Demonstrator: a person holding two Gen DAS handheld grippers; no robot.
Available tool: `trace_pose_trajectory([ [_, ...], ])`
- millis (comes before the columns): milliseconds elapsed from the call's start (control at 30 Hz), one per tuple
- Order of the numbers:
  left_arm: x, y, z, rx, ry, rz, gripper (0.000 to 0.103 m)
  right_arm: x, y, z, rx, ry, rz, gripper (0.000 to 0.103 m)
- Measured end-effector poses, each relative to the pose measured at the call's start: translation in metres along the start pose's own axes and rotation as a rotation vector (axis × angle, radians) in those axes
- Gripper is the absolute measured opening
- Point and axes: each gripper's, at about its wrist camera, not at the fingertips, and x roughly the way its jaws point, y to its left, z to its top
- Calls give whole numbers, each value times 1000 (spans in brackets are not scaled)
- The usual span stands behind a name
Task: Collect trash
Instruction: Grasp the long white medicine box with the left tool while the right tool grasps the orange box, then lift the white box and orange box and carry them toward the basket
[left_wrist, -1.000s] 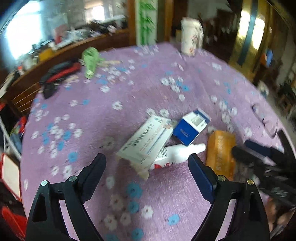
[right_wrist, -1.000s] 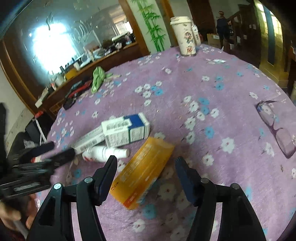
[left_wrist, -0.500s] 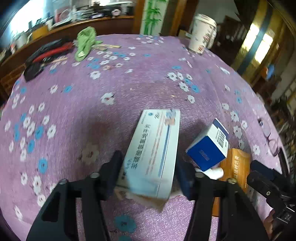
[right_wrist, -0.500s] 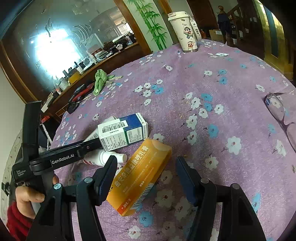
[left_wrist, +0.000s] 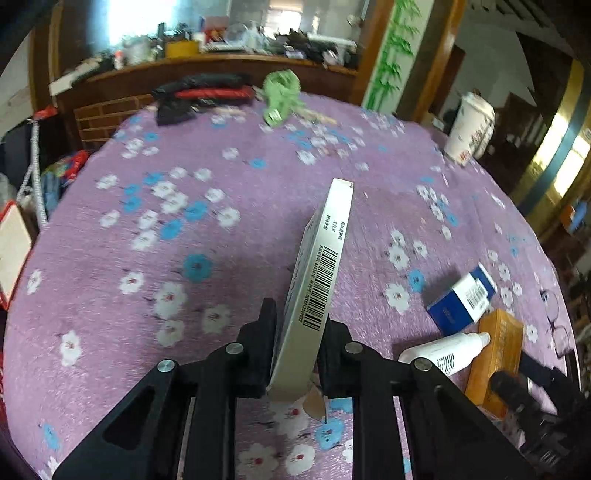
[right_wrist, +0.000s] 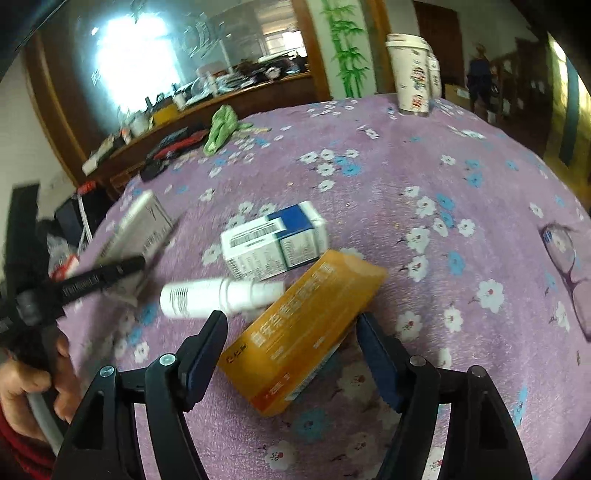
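White carton (left_wrist: 317, 280) pinched near its end by left gripper (left_wrist: 295, 347); could pivot out. Right gripper (right_wrist: 291, 354) opening around orange box (right_wrist: 303, 328), untouched.

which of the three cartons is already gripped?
The long white carton: the left gripper is shut on it, edge-up. The orange carton only sits between the opening right gripper; the blue-and-white carton lies untouched.
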Motion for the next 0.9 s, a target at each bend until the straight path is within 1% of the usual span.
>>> trace_pose_trajectory([
  [133, -14, 0, -2, 11, -80, 28, 18, 8, 12, -7, -80, 24, -49, 82],
  [200, -18, 1, -4, 17, -106, 39, 18, 13, 20, -10, -134, 34, -101, 83],
  [267, -20, 2, -4, 22, -113, 30, 18, 15, 21, -11, -162, 32, -158, 83],
  [333, -23, 2, -5, 35, -121, 24, 18, 12, 13, -10, -130, 19, -169, 73],
  [367, -24, 2, -5, 37, -125, 24, 18, 11, 8, -9, -112, 16, -184, 65],
  [400, -24, 2, -5, 39, -127, 22, 18, 11, 3, -8, -97, 14, -196, 59],
  [500, -27, 0, -5, 47, -137, 9, 18, 7, -8, -5, -56, -5, -218, 58],
  [667, -34, -5, -6, 63, -160, -2, 18, -9, -7, -3, -55, -88, -236, 58],
  [767, -36, -6, -5, 61, -168, -5, 18, -20, -2, -2, -63, -145, -172, 58],
  [900, -37, -7, -6, 62, -175, 1, 18, -30, 21, -6, -150, -208, -140, 58],
])
